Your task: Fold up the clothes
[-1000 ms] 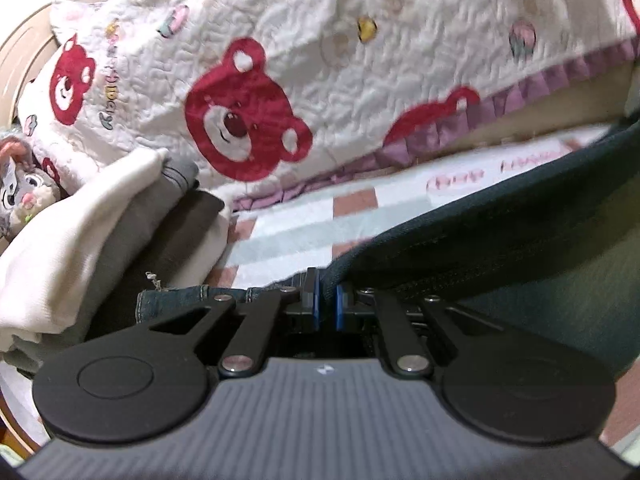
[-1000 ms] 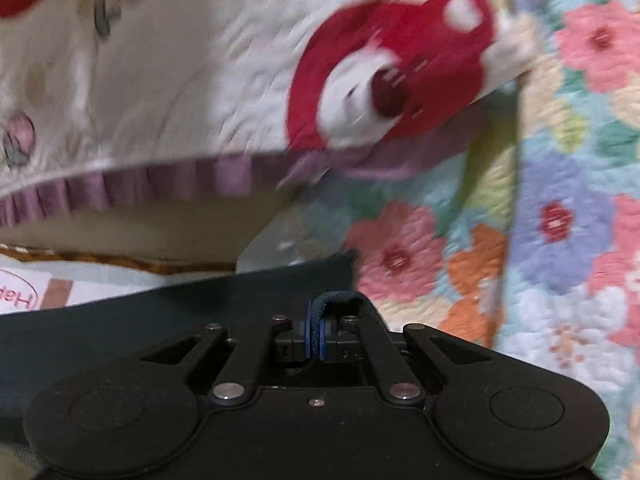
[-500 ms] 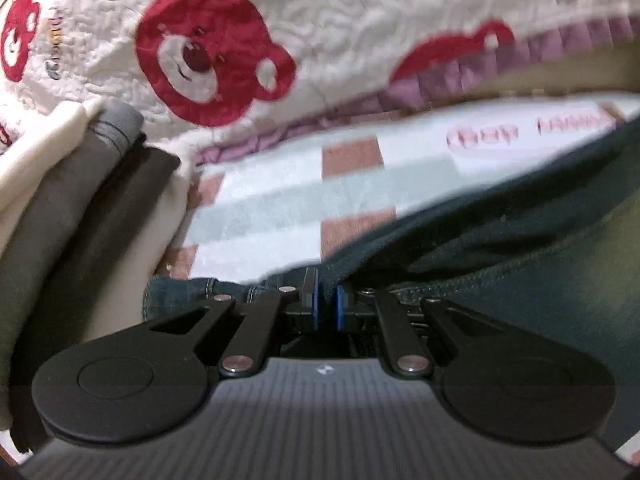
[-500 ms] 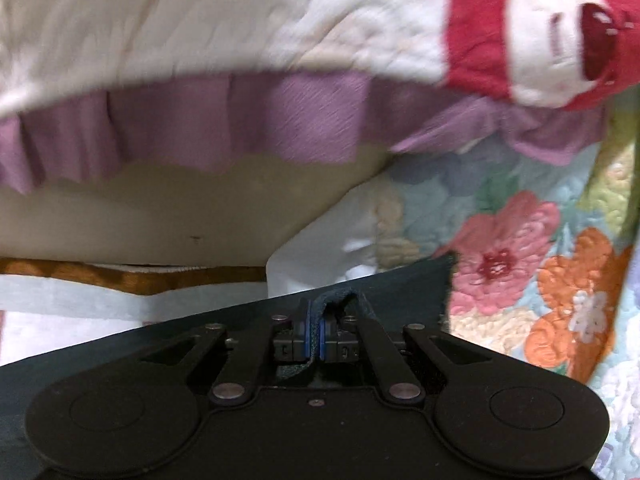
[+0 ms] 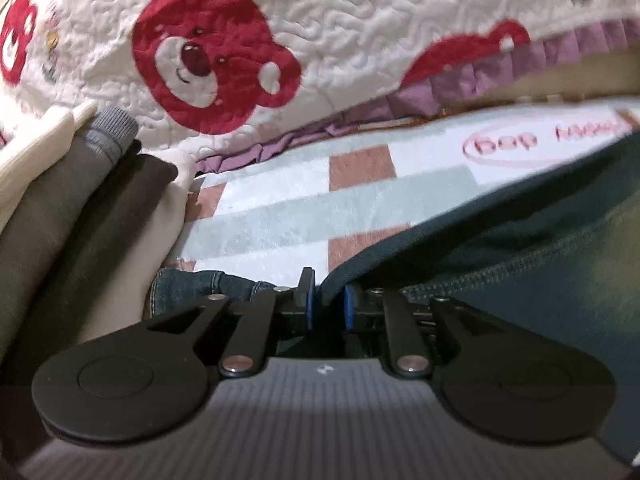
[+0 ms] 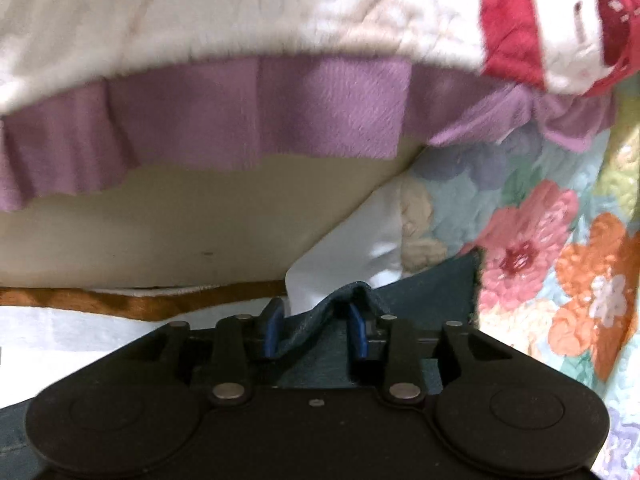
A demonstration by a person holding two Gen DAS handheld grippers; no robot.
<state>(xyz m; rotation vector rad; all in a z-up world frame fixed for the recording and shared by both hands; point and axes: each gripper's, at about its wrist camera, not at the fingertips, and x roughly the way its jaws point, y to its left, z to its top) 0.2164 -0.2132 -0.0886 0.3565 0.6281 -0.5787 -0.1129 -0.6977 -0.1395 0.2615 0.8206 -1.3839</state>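
Note:
A dark teal garment (image 5: 520, 248) lies spread over the checked mat (image 5: 320, 208), and its hem runs into my left gripper (image 5: 327, 302). The blue pads there stand slightly apart, with the hem edge loose between them. In the right wrist view the same garment (image 6: 440, 280) ends in a corner beside the floral quilt (image 6: 560, 260). A raised fold of it sits between the fingers of my right gripper (image 6: 314, 332), which is open with its pads well clear of the cloth.
A pile of folded clothes (image 5: 60, 208) in cream and grey stands at the left, with blue jeans (image 5: 192, 284) at its foot. A bear-print quilt (image 5: 320, 40) with a purple frill (image 6: 200, 140) hangs close ahead. White fabric (image 6: 352, 248) shows past the garment corner.
Both grippers moved forward and down toward the quilt. The right gripper's jaws opened wide and let go of the fold. The left pads parted a little.

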